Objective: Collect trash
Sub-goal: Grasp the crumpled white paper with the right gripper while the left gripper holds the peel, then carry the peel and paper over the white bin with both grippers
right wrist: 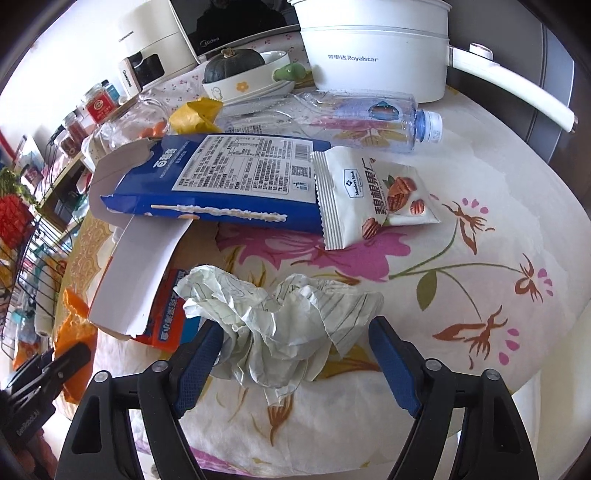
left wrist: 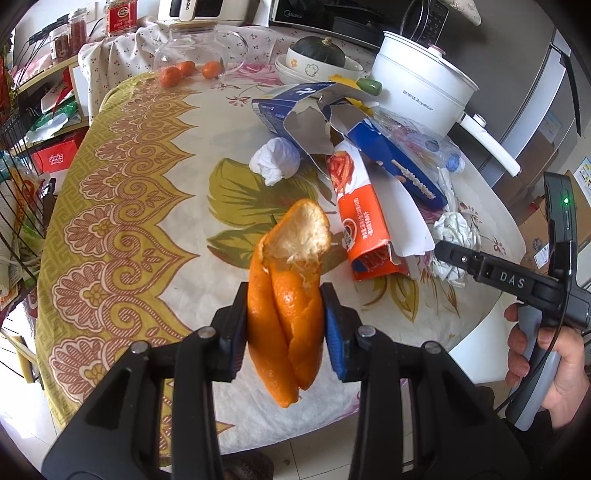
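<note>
Where trash lies scattered, round floral-clothed table (left wrist: 155,192) amid crowded kitchen shelves (left wrist: 48,85).

"Royalstar" on white pot (right wrist: 373,55), "Midea" on microwave (right wrist: 236,22), seemingly.

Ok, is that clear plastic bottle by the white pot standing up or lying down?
Lying down. The bottle rests on its side on the table, cap toward the right, just in front of the white pot.
</note>
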The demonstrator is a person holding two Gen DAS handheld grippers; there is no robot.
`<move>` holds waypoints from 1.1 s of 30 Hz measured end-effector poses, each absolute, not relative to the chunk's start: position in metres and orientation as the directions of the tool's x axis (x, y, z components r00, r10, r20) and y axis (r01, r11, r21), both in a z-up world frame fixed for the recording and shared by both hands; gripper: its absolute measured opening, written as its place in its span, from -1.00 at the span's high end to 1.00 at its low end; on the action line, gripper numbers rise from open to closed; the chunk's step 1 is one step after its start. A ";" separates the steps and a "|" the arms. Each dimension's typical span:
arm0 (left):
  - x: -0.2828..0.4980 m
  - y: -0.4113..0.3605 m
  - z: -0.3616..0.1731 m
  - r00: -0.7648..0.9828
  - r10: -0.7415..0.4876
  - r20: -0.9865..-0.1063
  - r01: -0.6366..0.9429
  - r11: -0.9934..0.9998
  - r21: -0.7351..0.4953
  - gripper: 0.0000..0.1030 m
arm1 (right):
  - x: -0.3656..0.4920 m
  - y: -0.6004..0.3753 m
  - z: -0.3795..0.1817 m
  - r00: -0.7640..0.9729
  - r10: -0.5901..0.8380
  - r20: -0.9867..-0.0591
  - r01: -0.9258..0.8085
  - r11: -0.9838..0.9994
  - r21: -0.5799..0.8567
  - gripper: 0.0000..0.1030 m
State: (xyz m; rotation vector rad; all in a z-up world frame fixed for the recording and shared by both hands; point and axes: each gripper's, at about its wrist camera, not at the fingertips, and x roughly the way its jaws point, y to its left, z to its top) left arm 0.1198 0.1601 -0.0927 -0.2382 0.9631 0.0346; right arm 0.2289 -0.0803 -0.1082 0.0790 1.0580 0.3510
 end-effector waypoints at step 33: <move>0.128 0.068 -0.054 0.615 -0.145 -0.775 0.029 0.986 -0.162 0.26 | 0.197 -0.192 -0.049 0.531 0.260 -0.806 -0.246 0.958 0.146 0.53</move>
